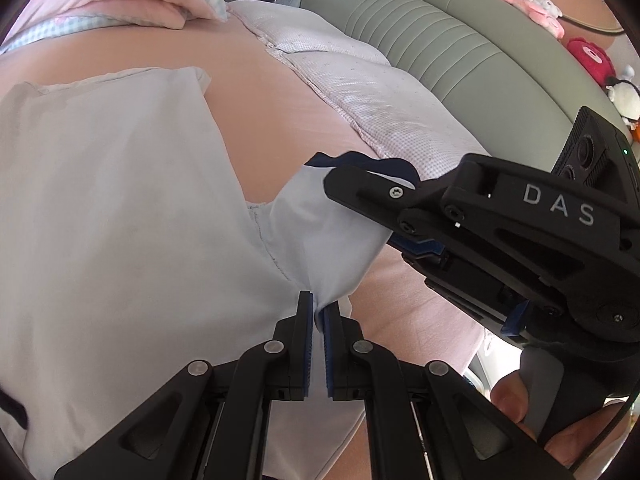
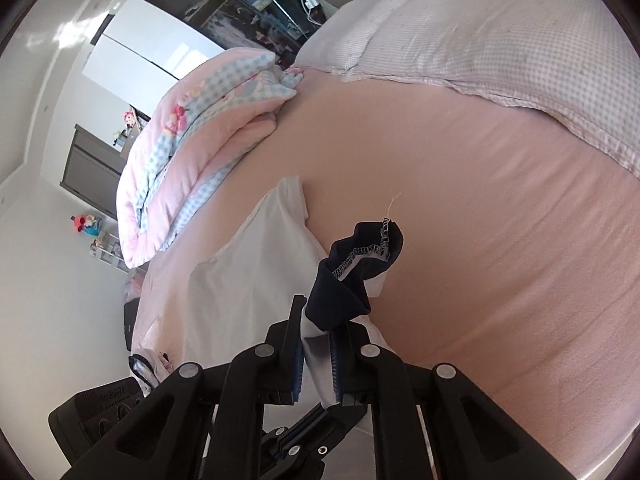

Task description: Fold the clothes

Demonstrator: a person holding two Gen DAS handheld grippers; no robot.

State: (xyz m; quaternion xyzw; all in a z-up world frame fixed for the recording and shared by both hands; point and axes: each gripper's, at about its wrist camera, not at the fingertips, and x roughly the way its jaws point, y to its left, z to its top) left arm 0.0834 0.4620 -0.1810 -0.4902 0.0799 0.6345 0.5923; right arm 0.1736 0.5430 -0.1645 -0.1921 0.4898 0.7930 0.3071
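Observation:
A pale white shirt lies spread on the pink bed sheet. Its sleeve, which ends in a navy cuff, is lifted off the sheet. My left gripper is shut on the shirt's cloth just below the sleeve seam. From the right, my right gripper is shut on the sleeve near the cuff. In the right wrist view the navy cuff bunches up above the shut right gripper, with white cloth pinched between the pads. The rest of the shirt trails away to the left.
A folded pink and blue-check quilt lies at the far side of the bed. A checked pillow rests against the green padded headboard, with plush toys above it. A person's hand holds the right gripper's handle.

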